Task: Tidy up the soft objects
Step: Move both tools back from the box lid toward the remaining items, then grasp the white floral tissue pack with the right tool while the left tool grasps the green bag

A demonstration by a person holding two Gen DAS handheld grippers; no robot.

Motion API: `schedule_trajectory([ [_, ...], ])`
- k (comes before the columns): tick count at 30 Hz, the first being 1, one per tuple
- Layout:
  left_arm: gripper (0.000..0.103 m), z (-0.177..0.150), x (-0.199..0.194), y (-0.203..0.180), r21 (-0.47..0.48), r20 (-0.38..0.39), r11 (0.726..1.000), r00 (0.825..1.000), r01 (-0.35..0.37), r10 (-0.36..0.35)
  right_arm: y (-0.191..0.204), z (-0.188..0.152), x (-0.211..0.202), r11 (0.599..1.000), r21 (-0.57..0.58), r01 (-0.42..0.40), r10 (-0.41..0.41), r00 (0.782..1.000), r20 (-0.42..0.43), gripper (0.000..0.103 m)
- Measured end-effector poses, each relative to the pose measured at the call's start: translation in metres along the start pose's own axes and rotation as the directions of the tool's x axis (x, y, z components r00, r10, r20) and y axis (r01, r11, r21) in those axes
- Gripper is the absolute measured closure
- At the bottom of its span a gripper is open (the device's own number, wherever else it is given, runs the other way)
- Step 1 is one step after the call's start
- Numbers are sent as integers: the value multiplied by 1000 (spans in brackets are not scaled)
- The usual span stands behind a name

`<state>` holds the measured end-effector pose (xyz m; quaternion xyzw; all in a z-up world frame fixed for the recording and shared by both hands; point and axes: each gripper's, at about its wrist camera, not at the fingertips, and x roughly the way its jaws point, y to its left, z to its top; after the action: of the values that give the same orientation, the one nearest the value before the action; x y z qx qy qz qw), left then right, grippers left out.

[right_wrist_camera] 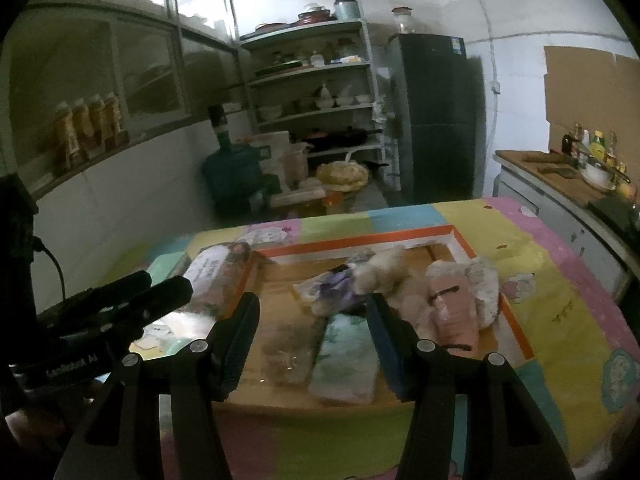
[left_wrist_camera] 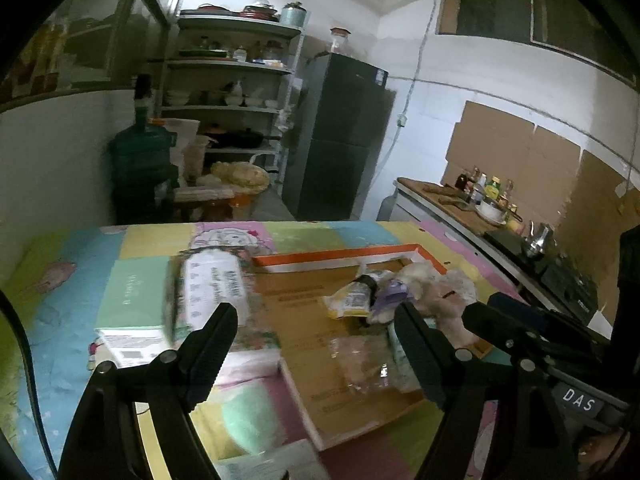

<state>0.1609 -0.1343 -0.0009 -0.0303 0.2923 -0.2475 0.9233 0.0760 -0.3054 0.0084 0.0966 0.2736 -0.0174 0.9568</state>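
**Desk:** What does the frame show?

**Photographer:** Two hand-held grippers poised over a shallow cardboard tray with an orange-and-white rim, set on a patchwork play mat on the table. The right gripper has its jaws spread with nothing between the pads; the left gripper is spread and empty as well.

**Desk:** And the soft things?

**Photographer:** Mostly in the tray. A pale green tissue pack lies at the tray's near edge, directly under the right gripper's open jaws. Behind it, a fluffy cream plush toy and a pink-and-white plush crowd the tray's far right corner, with a purplish packet beside them. A long wrapped roll rests against the tray's left edge.

**Desk:** What does the next move hinge on?

**Photographer:** Likely the tissue pack. Its long axis runs away from the camera, roughly in line with the right fingers, so the jaws straddle its short width. The right hand looks nearer; the left sits over the tray's left side, closer to the roll and a green box outside the tray. The motion blur leaves finer detail uncertain.
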Motion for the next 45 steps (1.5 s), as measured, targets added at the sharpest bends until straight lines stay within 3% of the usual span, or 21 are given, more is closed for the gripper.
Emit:
schedule_trajectory([
  [11, 23, -11, -30, 46, -59, 23, 995, 997, -74, 76, 35, -11, 1, 998, -33, -61, 61, 998, -15, 46],
  [15, 23, -16, -37, 62, -87, 22, 991, 995, -97, 99, 55, -22, 3, 987, -78, -141, 138, 990, -36, 46],
  [17, 23, -19, -41, 70, -99, 22, 989, 994, -108, 110, 67, -29, 7, 969, -128, -211, 203, 976, -79, 39],
  [18, 23, -20, -43, 75, -106, 22, 988, 993, -112, 115, 75, -33, 11, 946, -170, -276, 259, 959, -115, 37],
  [21, 23, -24, -50, 86, -125, 24, 984, 991, -126, 130, 98, -47, 21, 825, -321, -465, 401, 882, -247, 37],
  [27, 23, -32, -64, 104, -162, 39, 975, 986, -154, 162, 128, -68, 47, 625, -491, -607, 402, 790, -464, 37],
  [32, 23, -36, -69, 114, -188, 41, 967, 983, -170, 181, 137, -62, 69, 566, -529, -632, 362, 767, -530, 36],
  [35, 23, -37, -71, 118, -199, 42, 965, 982, -172, 184, 141, -64, 83, 543, -560, -625, 304, 769, -563, 35],
  [45, 23, -39, -66, 133, -222, 30, 963, 986, -156, 166, 152, -75, 111, 505, -572, -646, 208, 734, -646, 29],
])
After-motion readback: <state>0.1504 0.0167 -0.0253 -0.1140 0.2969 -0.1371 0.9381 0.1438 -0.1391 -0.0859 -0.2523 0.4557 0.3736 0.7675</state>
